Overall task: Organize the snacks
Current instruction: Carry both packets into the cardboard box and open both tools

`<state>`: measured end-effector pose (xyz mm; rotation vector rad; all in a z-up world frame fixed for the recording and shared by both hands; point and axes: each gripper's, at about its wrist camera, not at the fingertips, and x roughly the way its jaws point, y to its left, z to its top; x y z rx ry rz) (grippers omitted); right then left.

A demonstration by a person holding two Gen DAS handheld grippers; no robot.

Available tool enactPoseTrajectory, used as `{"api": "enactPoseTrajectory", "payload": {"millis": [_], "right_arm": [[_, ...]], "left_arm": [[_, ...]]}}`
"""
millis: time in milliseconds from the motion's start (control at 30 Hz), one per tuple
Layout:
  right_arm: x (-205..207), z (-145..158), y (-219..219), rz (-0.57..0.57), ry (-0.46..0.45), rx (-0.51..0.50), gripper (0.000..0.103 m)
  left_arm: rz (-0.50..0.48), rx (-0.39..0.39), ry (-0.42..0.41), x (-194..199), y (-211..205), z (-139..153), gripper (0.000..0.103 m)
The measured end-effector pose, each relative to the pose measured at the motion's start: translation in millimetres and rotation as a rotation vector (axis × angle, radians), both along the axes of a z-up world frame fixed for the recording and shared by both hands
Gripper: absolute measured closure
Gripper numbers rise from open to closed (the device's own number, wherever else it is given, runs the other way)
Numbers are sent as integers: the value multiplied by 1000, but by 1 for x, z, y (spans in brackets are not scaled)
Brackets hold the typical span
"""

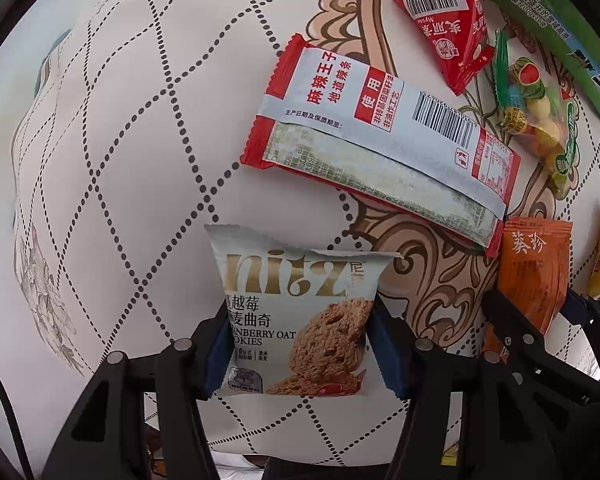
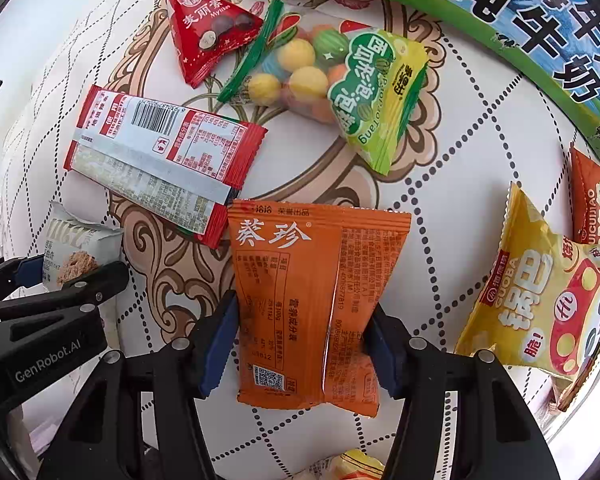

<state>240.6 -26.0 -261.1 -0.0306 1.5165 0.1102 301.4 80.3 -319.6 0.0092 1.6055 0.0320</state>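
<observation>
My left gripper [image 1: 297,344] is shut on a white cranberry oat cookie packet [image 1: 295,312], held over the patterned tablecloth; it also shows in the right wrist view [image 2: 75,256]. My right gripper [image 2: 302,340] is shut on an orange sunflower seed packet [image 2: 312,300], seen at the right of the left wrist view [image 1: 534,276]. A long red and white spicy strip packet [image 1: 384,144] lies ahead of both grippers [image 2: 163,160]. A red triangular candy packet [image 2: 207,28] and a green bubble gum bag [image 2: 340,88] lie beyond.
A green milk carton box [image 2: 500,20] lies along the far right. A yellow rice crust packet [image 2: 540,292] and an orange-red packet [image 2: 596,204] lie at the right. Another small yellow packet [image 2: 356,466] sits below the right gripper. The white quilted cloth [image 1: 139,140] spreads left.
</observation>
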Motion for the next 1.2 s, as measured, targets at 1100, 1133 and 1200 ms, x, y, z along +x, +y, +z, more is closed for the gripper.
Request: {"api": "enactPoseTrajectory", "payload": {"millis": [1100,1133,1200], "right_arm": [[36,253,-144,-120,-544,102,47],[43,256,-152,-133,-553,93,47],[59,260,-170,-152,-569,68,47]], "left_arm": [[-273,-150,-493,67,-116,254,45],[-287,-145,-502,75,-125,255,45],[-307,-149,-504,93,-141,255,45]]}}
